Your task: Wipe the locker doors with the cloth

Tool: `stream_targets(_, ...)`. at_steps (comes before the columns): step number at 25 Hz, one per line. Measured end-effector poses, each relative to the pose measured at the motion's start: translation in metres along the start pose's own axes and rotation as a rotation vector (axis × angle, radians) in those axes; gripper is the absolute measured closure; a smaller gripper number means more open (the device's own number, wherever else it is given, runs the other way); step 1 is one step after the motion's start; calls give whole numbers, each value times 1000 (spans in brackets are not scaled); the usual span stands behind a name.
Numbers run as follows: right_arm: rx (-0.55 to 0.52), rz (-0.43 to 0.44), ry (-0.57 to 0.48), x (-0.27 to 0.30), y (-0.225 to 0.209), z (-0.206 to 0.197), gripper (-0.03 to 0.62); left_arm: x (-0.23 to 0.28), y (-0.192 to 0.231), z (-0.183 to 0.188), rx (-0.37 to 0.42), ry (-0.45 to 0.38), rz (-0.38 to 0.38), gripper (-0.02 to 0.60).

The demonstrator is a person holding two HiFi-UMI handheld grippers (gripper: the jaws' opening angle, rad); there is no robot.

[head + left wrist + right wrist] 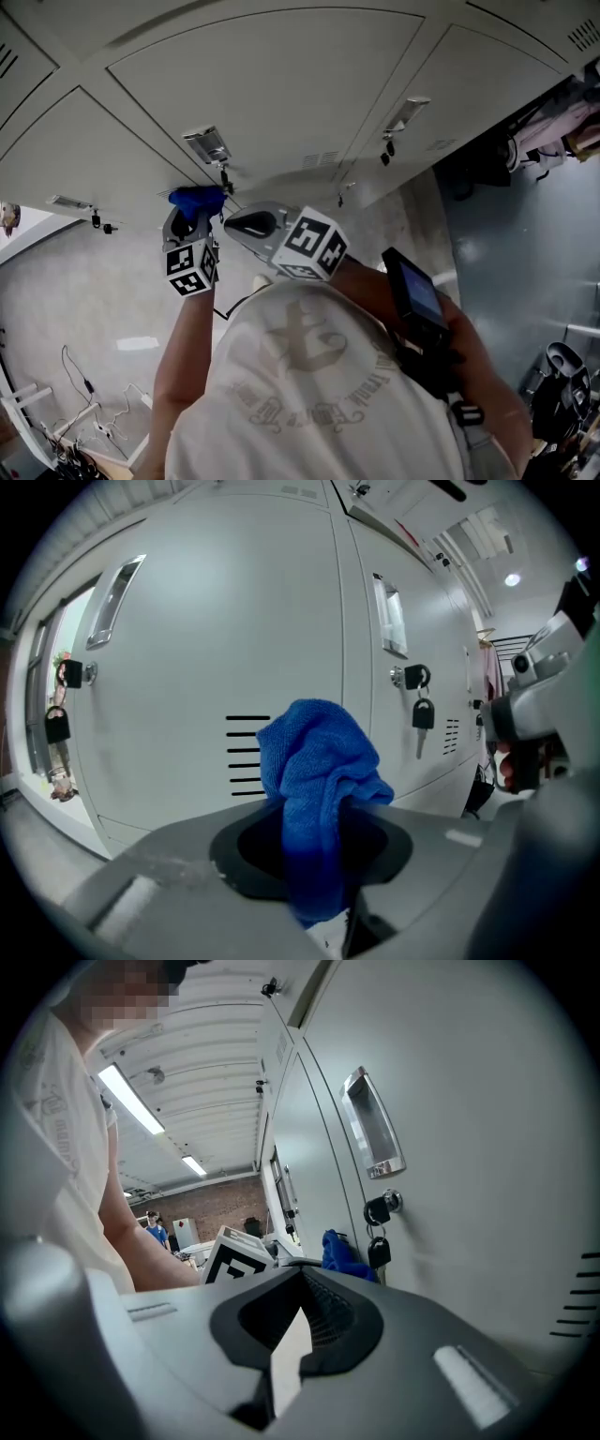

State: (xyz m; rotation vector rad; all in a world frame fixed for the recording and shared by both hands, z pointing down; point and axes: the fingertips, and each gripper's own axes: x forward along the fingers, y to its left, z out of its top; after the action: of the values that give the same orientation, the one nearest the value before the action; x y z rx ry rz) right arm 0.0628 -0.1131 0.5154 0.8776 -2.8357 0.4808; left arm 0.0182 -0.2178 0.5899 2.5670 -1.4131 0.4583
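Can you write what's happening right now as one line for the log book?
left tongs: shut on blue cloth | right tongs: shut, empty | blue cloth: near locker door | contact: unclear

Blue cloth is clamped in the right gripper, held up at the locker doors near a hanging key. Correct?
No. The left gripper view shows the blue cloth clamped in the left gripper; the right gripper is shut and empty. It is up at the locker doors, near the hanging key.
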Motion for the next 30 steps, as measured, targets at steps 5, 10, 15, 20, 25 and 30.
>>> stream_targets(5,-15,82,-11,-16,5,-1,586,-10,-22,11,20,-57,-5,459)
stream_targets(10,0,133,-8,-35,1,-13,586,-42,-38,5,-32,-71,27,459)
stream_targets(15,45,160,-21,-43,6,-23,586,-86,-52,-4,-72,-65,62,459)
stream_targets(20,64,210,-23,-48,18,-33,586,-113,-69,-15,-123,-54,94,459)
stream_targets(25,102,191,-31,-57,23,-43,586,-123,-90,-27,-114,-40,68,459)
stream_targets(30,64,129,-39,-69,23,-52,586,-126,-103,-29,-117,-59,18,459)
